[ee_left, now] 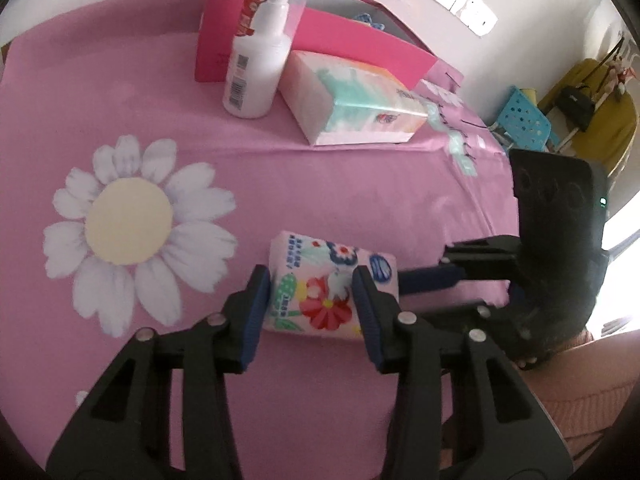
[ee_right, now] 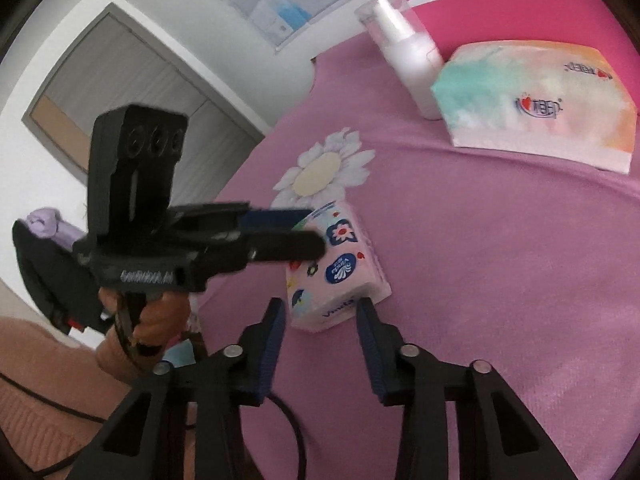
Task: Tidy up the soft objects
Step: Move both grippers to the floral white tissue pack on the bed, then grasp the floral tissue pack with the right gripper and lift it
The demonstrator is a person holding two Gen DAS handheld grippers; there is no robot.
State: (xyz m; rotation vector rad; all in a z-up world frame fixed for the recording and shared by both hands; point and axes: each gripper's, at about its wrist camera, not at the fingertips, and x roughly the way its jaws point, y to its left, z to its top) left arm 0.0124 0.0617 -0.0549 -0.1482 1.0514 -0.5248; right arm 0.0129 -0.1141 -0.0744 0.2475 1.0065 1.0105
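Note:
A small flower-printed tissue pack lies on the pink bedsheet. My left gripper comes down on its far part. One blue pad sits against the pack's end edge and the other presses into its printed top, so it is shut on the pack. My right gripper points at the pack's near end. Its two tips flank that end closely, and I see no squeeze there. A large pastel tissue pack lies farther back.
A white pump bottle stands beside the large pack, before a pink box. A big daisy print lies left of the small pack. Past the bed's edge stands a blue perforated stool. A peach sleeve is nearby.

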